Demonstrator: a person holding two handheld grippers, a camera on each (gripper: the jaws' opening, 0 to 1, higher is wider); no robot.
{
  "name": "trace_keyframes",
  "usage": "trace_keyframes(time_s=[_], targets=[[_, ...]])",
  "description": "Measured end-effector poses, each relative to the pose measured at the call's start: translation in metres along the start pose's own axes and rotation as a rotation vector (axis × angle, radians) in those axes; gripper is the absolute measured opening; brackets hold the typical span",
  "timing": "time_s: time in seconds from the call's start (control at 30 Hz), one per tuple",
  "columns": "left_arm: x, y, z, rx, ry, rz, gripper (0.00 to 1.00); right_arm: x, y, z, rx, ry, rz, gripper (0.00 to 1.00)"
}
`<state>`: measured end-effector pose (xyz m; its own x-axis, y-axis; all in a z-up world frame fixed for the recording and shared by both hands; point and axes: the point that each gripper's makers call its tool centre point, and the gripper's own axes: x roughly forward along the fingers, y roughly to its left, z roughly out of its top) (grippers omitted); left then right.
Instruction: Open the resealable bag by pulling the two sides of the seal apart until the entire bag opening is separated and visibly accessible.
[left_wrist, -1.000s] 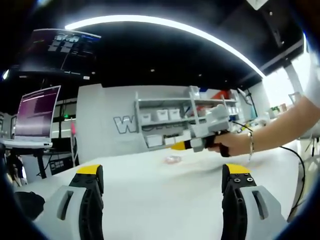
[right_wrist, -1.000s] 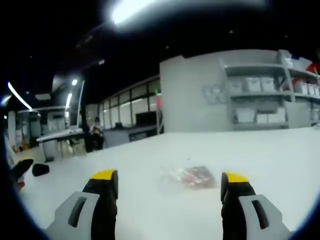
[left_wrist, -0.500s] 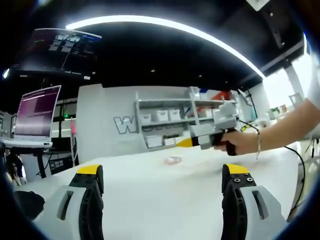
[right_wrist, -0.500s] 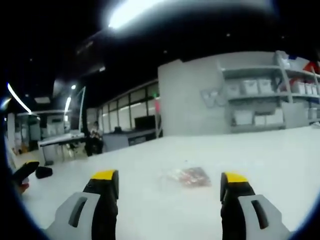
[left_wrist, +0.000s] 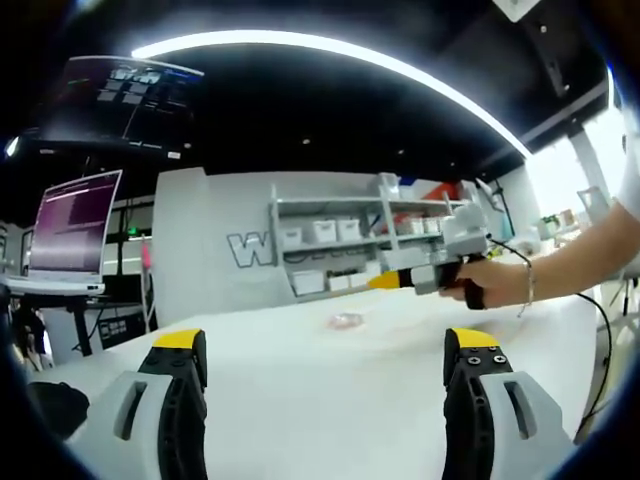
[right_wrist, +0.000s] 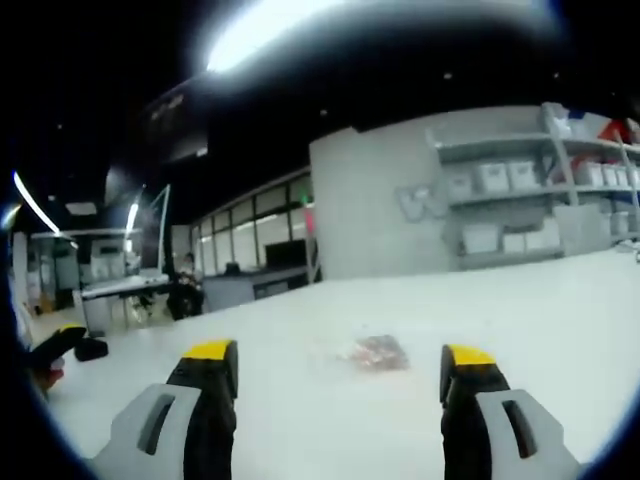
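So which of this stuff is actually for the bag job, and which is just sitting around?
For the job:
- resealable bag on the white table
- left claw, open
- right claw, open

Just lying about:
- shelves of white bins
- laptop
- dark object at the table's far edge

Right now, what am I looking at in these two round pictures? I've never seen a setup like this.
No robot here: a person holds a hand tool with two jaws in each hand, and a fisheye camera rides on each. The left gripper view looks along the left gripper, jaws apart, holding nothing. In it the person's hand holds the right gripper above the white table. The right gripper view looks along that right gripper, also open and holding nothing. Ahead on the table lies a small clear resealable bag with reddish contents, untouched; the picture is too blurred to show its seal.
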<state>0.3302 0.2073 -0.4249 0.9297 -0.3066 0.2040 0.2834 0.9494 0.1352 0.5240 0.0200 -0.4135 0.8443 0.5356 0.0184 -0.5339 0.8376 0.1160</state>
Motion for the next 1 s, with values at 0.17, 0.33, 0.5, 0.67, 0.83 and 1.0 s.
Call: trace_keyframes(time_s=[0.17,0.33,0.5,0.67,0.83,1.0], targets=[[-0.003,-0.004,0.001,0.002,0.001,0.003,0.97,-0.010,0.003,0.001,0.000,-0.008,0.004,0.84],[-0.005,-0.005,0.002,0.002,0.000,0.005,0.97,-0.019,0.003,0.002,0.006,-0.015,0.000,0.83],[-0.006,-0.006,0.003,0.000,-0.003,0.005,0.97,-0.032,0.007,0.006,0.006,-0.026,0.007,0.83],[-0.006,-0.006,0.003,0.000,0.003,0.007,0.97,-0.042,0.007,0.008,0.000,-0.028,0.009,0.82],[-0.006,-0.006,0.004,-0.003,-0.002,0.008,0.97,-0.052,0.008,0.006,-0.005,-0.028,0.006,0.82],[-0.006,-0.006,0.004,-0.004,-0.003,0.008,0.97,-0.061,0.006,0.004,-0.002,-0.033,-0.001,0.82]])
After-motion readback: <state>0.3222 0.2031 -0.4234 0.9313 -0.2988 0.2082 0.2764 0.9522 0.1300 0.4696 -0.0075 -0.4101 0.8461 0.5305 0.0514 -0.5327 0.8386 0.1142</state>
